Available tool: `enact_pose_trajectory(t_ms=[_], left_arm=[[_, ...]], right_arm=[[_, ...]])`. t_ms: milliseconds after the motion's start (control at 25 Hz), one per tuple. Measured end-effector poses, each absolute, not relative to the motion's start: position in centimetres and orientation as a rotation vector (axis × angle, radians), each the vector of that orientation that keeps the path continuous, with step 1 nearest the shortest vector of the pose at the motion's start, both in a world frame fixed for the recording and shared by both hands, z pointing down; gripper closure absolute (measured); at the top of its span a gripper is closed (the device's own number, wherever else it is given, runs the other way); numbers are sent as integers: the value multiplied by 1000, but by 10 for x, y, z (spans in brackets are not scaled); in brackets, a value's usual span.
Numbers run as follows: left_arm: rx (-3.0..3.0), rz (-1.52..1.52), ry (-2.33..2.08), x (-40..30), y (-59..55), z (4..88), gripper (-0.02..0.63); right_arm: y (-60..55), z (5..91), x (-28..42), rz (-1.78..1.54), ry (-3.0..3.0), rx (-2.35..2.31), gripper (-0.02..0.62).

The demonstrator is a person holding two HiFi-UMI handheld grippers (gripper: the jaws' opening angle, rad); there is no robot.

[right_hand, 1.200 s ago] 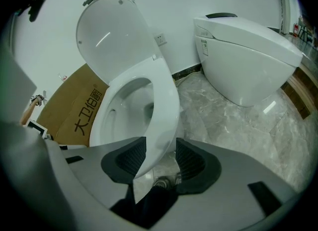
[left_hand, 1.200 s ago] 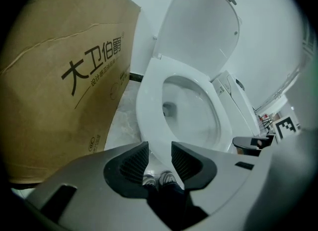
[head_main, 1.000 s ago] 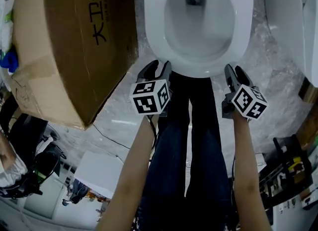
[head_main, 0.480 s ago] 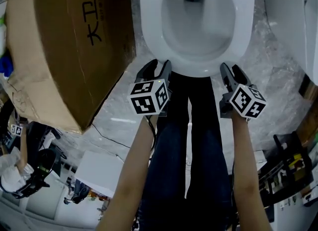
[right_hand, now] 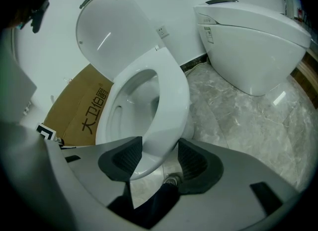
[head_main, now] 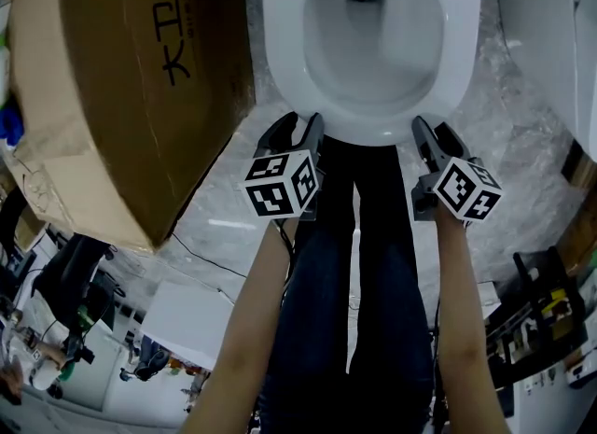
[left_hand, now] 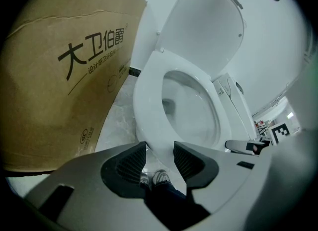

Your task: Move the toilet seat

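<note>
The white toilet seat (head_main: 368, 124) lies flat on the bowl, and its lid (left_hand: 203, 31) stands upright behind it. My left gripper (head_main: 297, 124) is at the front-left of the rim. Its jaws (left_hand: 160, 150) stand open with the bowl's front curve just beyond them, not touching. My right gripper (head_main: 431, 132) is at the front-right of the rim. Its jaws (right_hand: 160, 148) are opening around the seat's front edge (right_hand: 171, 101), and there is a gap at the right pad.
A big brown cardboard box (head_main: 121, 77) stands close on the toilet's left. A second white toilet (right_hand: 253, 41) sits to the right across grey marble floor (right_hand: 248, 120). The person's legs (head_main: 354, 264) stand right before the bowl, between both arms.
Both grippers have crept a little closer to the bowl's front rim. The right jaws look slightly wider. The toilet sits a bit further left in the head view.
</note>
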State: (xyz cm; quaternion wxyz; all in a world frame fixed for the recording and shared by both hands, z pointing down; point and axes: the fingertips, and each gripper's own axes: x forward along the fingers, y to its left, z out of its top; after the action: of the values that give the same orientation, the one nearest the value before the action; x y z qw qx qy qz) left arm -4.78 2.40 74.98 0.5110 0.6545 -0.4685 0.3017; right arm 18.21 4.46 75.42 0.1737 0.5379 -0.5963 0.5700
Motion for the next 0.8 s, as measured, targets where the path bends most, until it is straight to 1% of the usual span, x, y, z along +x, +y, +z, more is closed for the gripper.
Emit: enact_pose_trajectory(t_ms=[800], left_arm=[[1581, 736, -1136, -46, 25, 741, 436]], right_arm=[[46, 745, 183, 1590, -1635, 1550, 365]])
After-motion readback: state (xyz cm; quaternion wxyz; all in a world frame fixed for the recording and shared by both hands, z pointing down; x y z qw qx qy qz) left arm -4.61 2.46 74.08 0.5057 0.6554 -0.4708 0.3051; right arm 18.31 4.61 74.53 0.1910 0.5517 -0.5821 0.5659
